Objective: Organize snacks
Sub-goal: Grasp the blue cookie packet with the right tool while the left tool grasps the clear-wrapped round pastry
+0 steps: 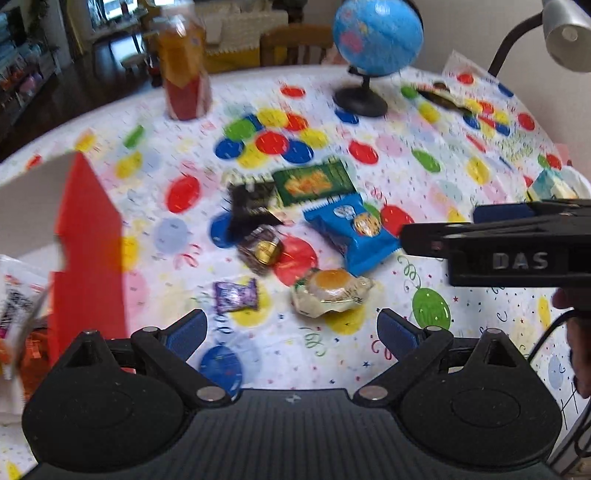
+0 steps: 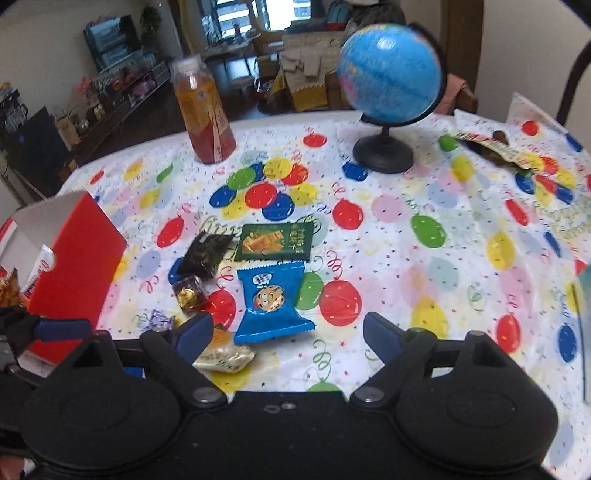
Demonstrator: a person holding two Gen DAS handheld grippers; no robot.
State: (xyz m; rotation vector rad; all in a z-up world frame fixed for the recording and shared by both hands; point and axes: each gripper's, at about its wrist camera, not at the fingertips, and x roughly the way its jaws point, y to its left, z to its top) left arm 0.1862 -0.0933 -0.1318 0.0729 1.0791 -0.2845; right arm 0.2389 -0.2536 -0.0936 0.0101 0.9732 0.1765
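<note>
Balloon-print table (image 2: 424,236), scattered snacks (image 2: 271,302), both tools open

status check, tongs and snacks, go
Left tongs open, empty. Right tongs open, empty, over blue packet. Loose snacks beside red box. Nothing blocking; globe and bottle well behind.

Blue globe on black stand (image 2: 388,92), upper right of centre. Clear plastic bottle of orange drink with red label (image 2: 203,110), upper left, upright. Balloon-print white tablecloth (image 2: 424,258) under both. Grey desk lamp head (image 1: 567,31), top right corner.
</note>
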